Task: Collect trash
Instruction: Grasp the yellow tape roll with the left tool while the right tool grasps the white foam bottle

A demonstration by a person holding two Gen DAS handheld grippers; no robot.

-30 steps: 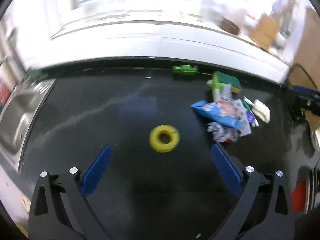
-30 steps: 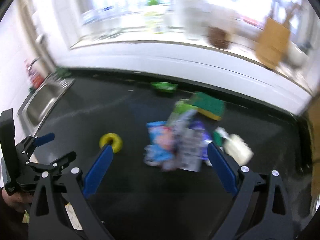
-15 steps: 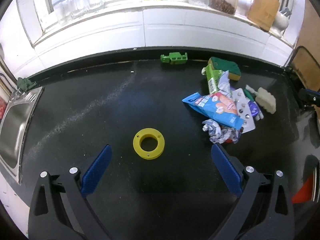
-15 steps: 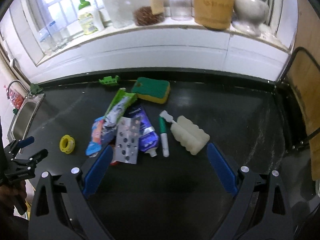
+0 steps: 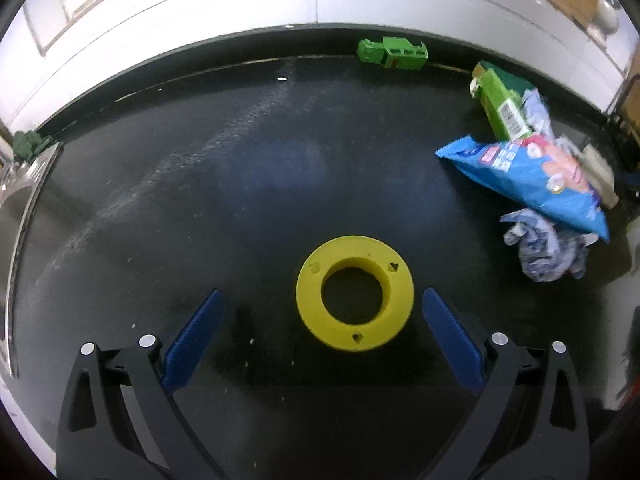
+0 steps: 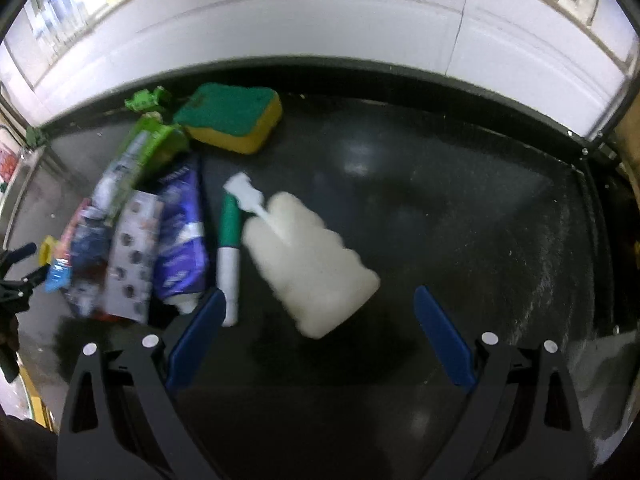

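Several pieces of trash lie heaped on the black bench [image 5: 200, 200]: a blue snack bag [image 5: 532, 178], a crumpled grey-blue wrapper [image 5: 544, 248] touching its near edge, a green carton [image 5: 502, 106] behind it, a silver blister pack [image 6: 132, 256] and a purple pouch [image 6: 182, 240]. Beside the heap are a green-and-white marker [image 6: 229, 248], a white ridged sponge [image 6: 312, 264] and a green-topped yellow sponge [image 6: 234, 118]. A yellow plastic ring [image 5: 355, 303] sits between the left gripper [image 5: 320, 312]'s open jaws. The right gripper [image 6: 316, 312]'s jaws gape, empty, around the white sponge's near end. A green toy truck [image 5: 394, 53] stands by the wall.
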